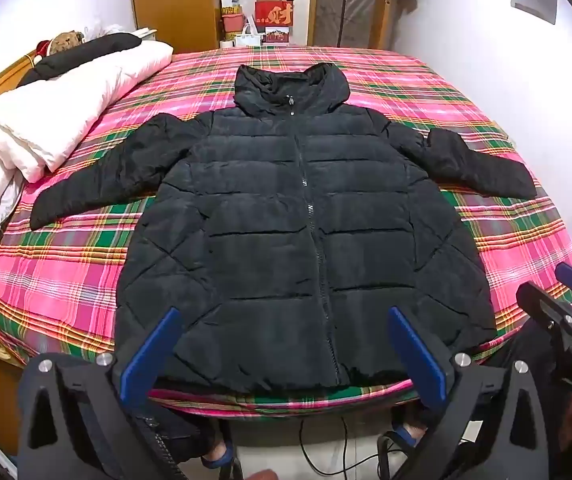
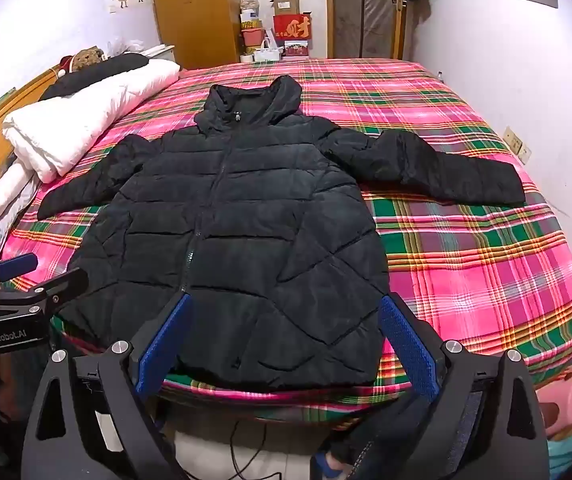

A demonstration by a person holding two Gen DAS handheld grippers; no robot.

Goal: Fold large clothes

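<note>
A black puffer jacket [image 1: 286, 216] is lying flat, front side up, on a bed [image 1: 485, 240] covered by a pink, green and yellow plaid sheet. The zipper is running closed up the middle of the garment. The hood [image 1: 289, 88] is resting at the far end, away from the cameras. Both sleeves are spreading outward: the left sleeve [image 1: 98, 176] is angling toward the folded white quilt [image 1: 58, 120] at the left edge of the bed, and the right sleeve [image 2: 445, 172] is extending toward the wall side. The hem is sitting just short of the near edge of the mattress.

The left tongs [image 1: 282, 356] are hovering above the hem near the zipper, tilting downward, with the blue fingers [image 1: 154, 348] standing wide apart and gripping nothing. The right tongs [image 2: 282, 344] are hovering above the right half of the hem, equally wide apart and empty; whether the fingertips are touching the fabric cannot be determined. Each device is appearing at the edge of the other camera's view.

A wooden wardrobe [image 1: 174, 0] and stacked boxes [image 1: 262, 8] are standing beyond the far side of the bed.
</note>
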